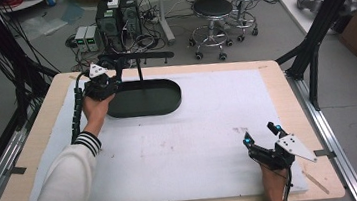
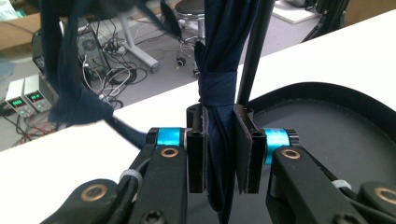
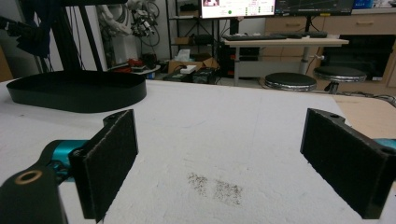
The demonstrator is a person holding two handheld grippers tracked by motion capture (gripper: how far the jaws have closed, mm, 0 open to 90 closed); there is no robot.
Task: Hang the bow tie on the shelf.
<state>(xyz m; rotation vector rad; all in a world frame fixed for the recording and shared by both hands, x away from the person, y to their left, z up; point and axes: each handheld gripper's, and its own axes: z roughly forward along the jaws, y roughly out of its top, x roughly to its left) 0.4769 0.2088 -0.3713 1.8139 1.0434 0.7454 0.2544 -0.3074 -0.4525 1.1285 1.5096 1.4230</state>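
A black stand rises from an oval black base (image 1: 146, 98) at the back left of the table, with a thin pole (image 1: 139, 69) and a crossbar (image 1: 137, 58). A dark navy cloth (image 2: 217, 93), bunched and knotted into a narrow hanging strip, comes down in front of the pole (image 2: 252, 51). My left gripper (image 2: 219, 149) is shut on this strip just below the knot, at the left end of the base (image 2: 327, 121). In the high view the left gripper (image 1: 100, 81) sits at the base's left rim. My right gripper (image 1: 263, 133) rests open near the front right, with nothing between its pads (image 3: 112, 158).
A white mat (image 1: 195, 139) covers the wooden table and carries a faint stain (image 3: 215, 186) ahead of the right gripper. Another loop of navy cloth (image 2: 70, 93) hangs at the left. Stools (image 1: 212, 9), power supplies (image 1: 87, 37) and cables stand on the floor beyond the far edge.
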